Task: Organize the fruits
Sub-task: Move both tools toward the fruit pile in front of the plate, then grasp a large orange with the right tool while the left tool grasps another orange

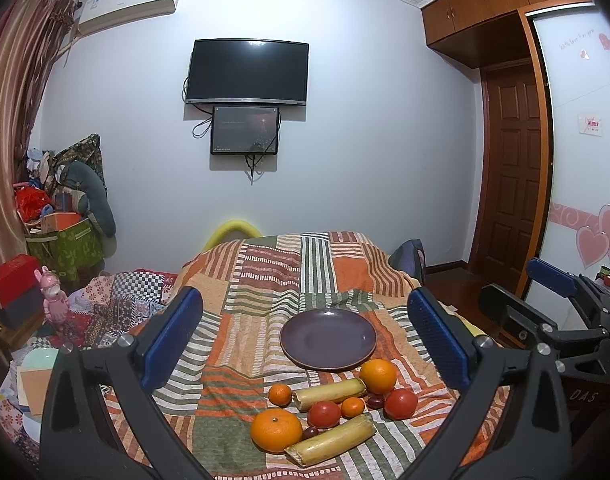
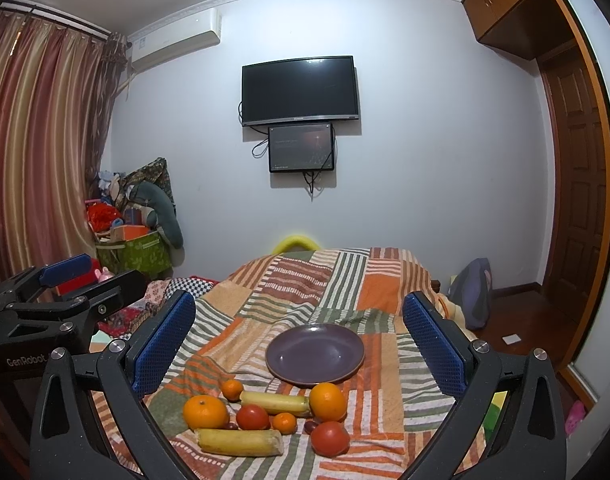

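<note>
Two wide-open tongs over a patchwork-covered bed (image 1: 305,280), nothing between the pads of either. Left tongs (image 1: 305,340): blue pads spread to both sides of the view, holding nothing, aimed slightly downward at the fruit. Right tongs (image 2: 301,340): likewise fully spread and empty; also visible at the right edge of the left wrist view, just as the left tongs appear at the left edge of the right wrist view. Purple plate (image 1: 328,339) lying flat and bare on the blanket, beyond the fruit. Fruit clustered on the blanket just in front of the plate: large orange (image 1: 276,429) at near left, second orange (image 1: 378,376) touching or just beside the plate rim, two small mandarins (image 1: 280,395) and (image 1: 352,407), two red tomatoes (image 1: 324,414) and (image 1: 401,403), two yellowish cane-like sticks (image 1: 329,390) and (image 1: 331,442) lying roughly parallel, and two small dark fruits (image 1: 375,401), kind unclear. Background: wall-mounted television (image 1: 247,72) above a smaller screen (image 1: 245,130), air conditioner (image 1: 129,4) at upper left, striped curtain (image 2: 41,140), wooden door (image 1: 513,172).
</note>
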Motion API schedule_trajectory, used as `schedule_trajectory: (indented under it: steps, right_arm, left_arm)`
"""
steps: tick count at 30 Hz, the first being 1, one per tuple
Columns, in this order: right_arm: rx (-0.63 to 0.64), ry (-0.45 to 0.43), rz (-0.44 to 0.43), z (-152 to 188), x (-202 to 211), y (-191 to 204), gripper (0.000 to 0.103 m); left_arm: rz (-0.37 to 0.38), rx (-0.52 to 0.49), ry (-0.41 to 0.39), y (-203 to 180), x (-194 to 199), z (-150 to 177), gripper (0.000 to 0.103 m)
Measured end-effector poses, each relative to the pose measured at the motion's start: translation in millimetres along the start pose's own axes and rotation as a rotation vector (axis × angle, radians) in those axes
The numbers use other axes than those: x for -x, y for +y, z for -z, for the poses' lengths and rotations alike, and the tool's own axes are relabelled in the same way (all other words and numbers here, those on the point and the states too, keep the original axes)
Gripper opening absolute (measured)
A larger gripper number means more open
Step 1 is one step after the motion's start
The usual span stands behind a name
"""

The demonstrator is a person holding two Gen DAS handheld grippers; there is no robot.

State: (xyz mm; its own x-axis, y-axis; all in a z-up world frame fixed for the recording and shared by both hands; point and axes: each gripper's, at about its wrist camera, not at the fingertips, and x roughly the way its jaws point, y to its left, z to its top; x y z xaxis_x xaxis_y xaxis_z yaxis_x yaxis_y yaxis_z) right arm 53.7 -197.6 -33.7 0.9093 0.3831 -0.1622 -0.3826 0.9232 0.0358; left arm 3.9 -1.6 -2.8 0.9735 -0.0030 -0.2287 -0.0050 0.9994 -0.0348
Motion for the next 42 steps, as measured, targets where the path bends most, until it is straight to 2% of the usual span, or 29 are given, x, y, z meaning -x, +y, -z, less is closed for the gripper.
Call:
schedule_trajectory:
  steps: [15, 22, 25, 27, 29, 31, 32, 34, 39, 42]
  right_arm:
    - [0.013, -0.013, 0.022, -0.6, -1.1, -0.4, 0.103]
    - [0.023, 0.009, 0.023, 0.2, -9.5, -2.6, 0.103]
    - [0.038, 0.051, 0.006, 4.5, -18.8, -7.0, 0.103]
    - [0.034, 0.072, -0.015, 8.1, -23.5, -11.0, 0.103]
    - [0.028, 0.109, -0.037, 13.9, -30.8, -18.1, 0.103]
    - [0.026, 0.150, -0.054, 20.0, -39.1, -23.3, 0.103]
    - [0.025, 0.174, -0.060, 23.2, -43.5, -25.8, 0.103]
    - [0.023, 0.219, -0.069, 29.1, -51.2, -30.8, 0.103]
    - [0.041, 0.326, -0.042, 49.9, -70.9, -42.4, 0.103]
    - [0.039, 0.404, -0.040, 62.4, -86.0, -49.7, 0.095]
  left_arm:
    - [0.000, 0.005, 0.015, 2.5, 1.7, -0.2, 0.103]
    - [0.004, -0.011, 0.040, 4.8, -4.7, 6.1, 0.103]
    - [-0.001, -0.020, 0.070, 7.7, -12.1, 10.4, 0.103]
    - [0.007, -0.023, 0.120, 12.8, -19.6, 14.8, 0.101]
    - [0.007, -0.026, 0.155, 18.5, -29.8, 20.7, 0.087]
    - [0.001, -0.027, 0.214, 25.8, -40.7, 25.8, 0.083]
    - [0.004, -0.019, 0.185, 27.7, -45.8, 28.9, 0.082]
    - [-0.008, -0.014, 0.204, 35.5, -56.1, 36.0, 0.082]
    - [-0.025, -0.011, 0.322, 52.9, -83.2, 56.2, 0.077]
    - [-0.024, -0.001, 0.387, 59.2, -98.8, 70.4, 0.076]
